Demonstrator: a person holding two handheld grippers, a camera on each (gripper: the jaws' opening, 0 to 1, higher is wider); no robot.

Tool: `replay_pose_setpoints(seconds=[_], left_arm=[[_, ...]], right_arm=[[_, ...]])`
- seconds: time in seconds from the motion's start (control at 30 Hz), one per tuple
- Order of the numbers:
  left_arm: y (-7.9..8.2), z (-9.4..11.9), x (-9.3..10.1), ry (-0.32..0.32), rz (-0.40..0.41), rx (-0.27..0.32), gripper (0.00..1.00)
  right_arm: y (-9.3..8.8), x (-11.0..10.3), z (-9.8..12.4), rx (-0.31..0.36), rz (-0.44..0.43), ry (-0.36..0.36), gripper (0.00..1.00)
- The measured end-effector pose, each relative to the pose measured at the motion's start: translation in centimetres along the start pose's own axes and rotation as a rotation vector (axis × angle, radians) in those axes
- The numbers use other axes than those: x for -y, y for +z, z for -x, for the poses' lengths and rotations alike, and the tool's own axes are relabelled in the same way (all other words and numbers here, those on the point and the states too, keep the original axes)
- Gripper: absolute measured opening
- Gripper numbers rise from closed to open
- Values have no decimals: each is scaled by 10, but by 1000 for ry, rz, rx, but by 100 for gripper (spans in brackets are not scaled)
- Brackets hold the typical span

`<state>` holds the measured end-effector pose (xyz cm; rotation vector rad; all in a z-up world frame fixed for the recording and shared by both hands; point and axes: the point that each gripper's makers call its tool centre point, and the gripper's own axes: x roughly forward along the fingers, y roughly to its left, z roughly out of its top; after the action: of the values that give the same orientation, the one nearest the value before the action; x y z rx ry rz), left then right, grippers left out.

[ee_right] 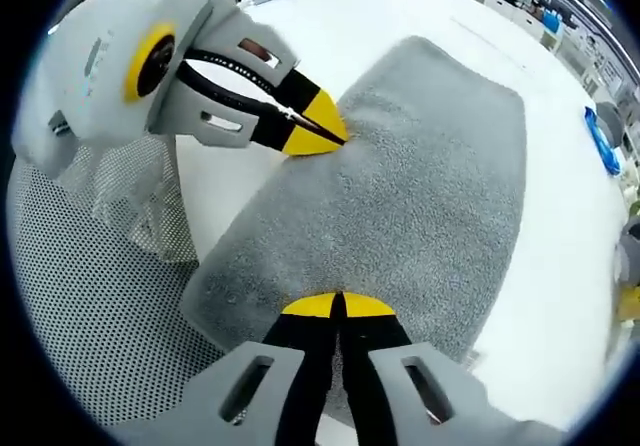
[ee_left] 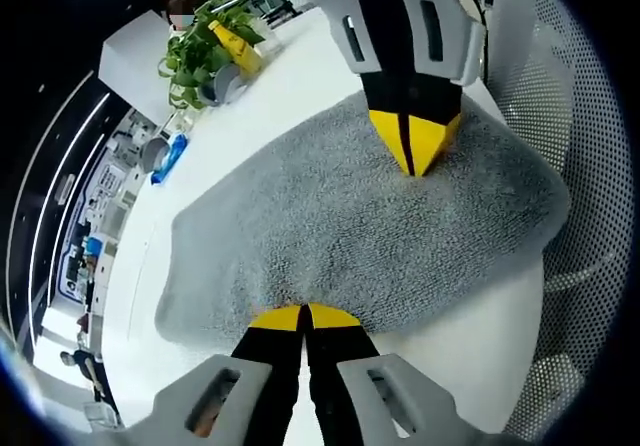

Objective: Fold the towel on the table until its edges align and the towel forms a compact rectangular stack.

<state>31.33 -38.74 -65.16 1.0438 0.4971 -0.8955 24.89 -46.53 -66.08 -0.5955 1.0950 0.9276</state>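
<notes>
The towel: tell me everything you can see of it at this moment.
The towel is grey, thick-piled terry cloth, lying flat on the white table as a rounded rectangle, apparently already doubled over, with soft, bulging edges. One long side runs near the table edge beside a perforated mesh surface. The left gripper is shut on one edge; the right gripper is shut on the opposite edge. Each one's yellow-tipped fingers press into the pile.
</notes>
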Motion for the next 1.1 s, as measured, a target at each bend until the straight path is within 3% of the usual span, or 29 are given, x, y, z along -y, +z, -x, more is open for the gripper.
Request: replay_pose_setpoints(seconds=[0.37, 0.8, 0.9, 1.0, 1.1], left_arm=[[0, 0, 0, 2, 5, 3, 1], [0, 0, 0, -1, 23, 11, 1], [0, 0, 0, 1, 3, 6, 1], [-1, -1, -2, 21, -78, -11, 1], [-2, -3, -3, 28, -91, -16, 1]], right_arm=[[0, 1, 0, -18, 36, -30, 0], [-1, 0, 0, 35, -6, -30, 0], [-1, 1, 0, 56, -6, -53, 0], [2, 0, 0, 79, -16, -57, 0], [4, -3, -1, 88, -17, -48, 0]])
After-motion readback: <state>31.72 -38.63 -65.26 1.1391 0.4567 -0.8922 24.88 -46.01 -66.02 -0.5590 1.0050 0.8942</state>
